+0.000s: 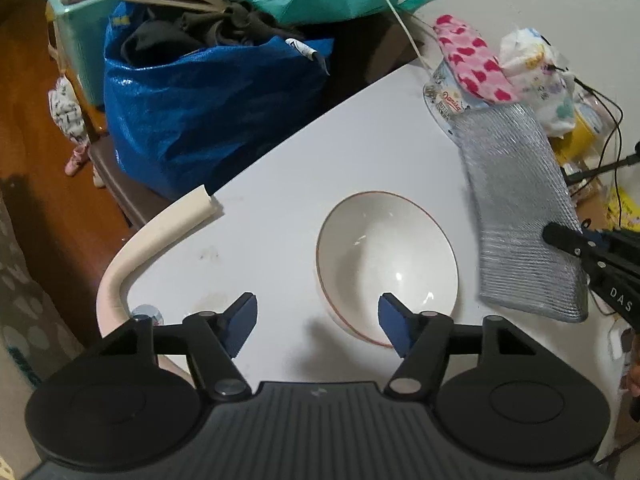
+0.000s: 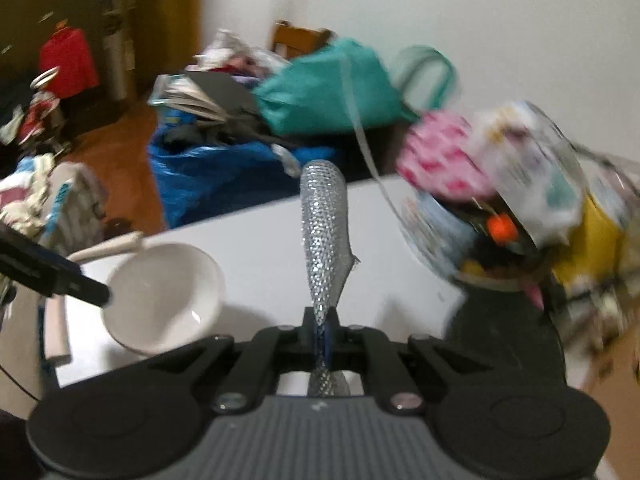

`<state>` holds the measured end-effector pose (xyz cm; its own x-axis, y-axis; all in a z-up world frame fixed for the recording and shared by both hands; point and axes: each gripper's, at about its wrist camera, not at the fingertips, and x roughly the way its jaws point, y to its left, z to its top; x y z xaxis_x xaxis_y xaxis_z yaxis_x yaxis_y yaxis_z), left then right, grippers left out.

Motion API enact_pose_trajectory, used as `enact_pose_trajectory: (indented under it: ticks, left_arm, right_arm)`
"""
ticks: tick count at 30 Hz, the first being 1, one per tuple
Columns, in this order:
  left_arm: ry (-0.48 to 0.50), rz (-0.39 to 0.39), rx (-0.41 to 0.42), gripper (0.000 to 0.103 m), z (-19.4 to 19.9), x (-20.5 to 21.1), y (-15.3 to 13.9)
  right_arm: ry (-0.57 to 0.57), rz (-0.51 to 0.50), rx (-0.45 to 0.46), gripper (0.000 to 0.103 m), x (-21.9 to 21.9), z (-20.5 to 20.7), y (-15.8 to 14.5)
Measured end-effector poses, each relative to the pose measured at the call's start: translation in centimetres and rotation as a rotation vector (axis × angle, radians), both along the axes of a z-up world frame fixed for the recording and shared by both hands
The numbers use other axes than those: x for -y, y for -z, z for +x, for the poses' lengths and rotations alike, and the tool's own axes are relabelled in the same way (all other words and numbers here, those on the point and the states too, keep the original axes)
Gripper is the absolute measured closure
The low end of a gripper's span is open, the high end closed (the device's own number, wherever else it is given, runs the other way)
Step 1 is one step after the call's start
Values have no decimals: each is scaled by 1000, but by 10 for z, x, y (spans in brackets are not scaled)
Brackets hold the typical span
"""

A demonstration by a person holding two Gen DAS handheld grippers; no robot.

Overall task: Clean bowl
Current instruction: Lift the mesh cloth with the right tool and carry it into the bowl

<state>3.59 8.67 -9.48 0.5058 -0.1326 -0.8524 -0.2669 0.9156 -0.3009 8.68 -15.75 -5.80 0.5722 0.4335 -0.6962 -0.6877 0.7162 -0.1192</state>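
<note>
The white bowl (image 1: pixel 386 268) with the thin brown rim sits upright on the white table (image 1: pixel 280 216), not far from the corner wrapped in cream foam padding (image 1: pixel 156 240), and well apart from the heap of clutter along the far edge; it looks like glazed ceramic, so stiff, fairly heavy for its size, slick on the inside and liable to chip or crack if knocked over the edge. The left gripper (image 1: pixel 318 326) hangs just above its near rim with the blue pads spread, one pad over the rim and the other out over bare table; nothing is between them yet; from the right wrist view one of its black fingers reaches to the bowl's side. The right gripper (image 2: pixel 325 334) is pressed together on the edge of a silvery mesh scrubbing cloth (image 2: pixel 326 236), which stands up limp and floppy from the pinch, light and soft, held up above the table to the bowl's right. I'd judge the rim wall the place to take hold, one pad inside and one outside, squeezing gently; that steadies the bowl so the cloth can be rubbed round the inside without the thing skating toward the padded corner.
</note>
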Motion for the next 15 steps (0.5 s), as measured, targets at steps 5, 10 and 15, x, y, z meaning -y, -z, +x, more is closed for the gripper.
enact_pose_trajectory:
  ticks: [5, 10, 15]
  left_arm:
    - [32, -7, -26, 72, 12, -3, 16]
    - [83, -22, -24, 86, 18, 1, 20]
    - [93, -45, -30, 86, 19, -1, 24]
  right_arm:
    - [-199, -77, -24, 99, -44, 4, 9]
    - [-350, -205, -50, 99, -82, 3, 28]
    - [-410, -290, -149, 98, -105, 12, 54]
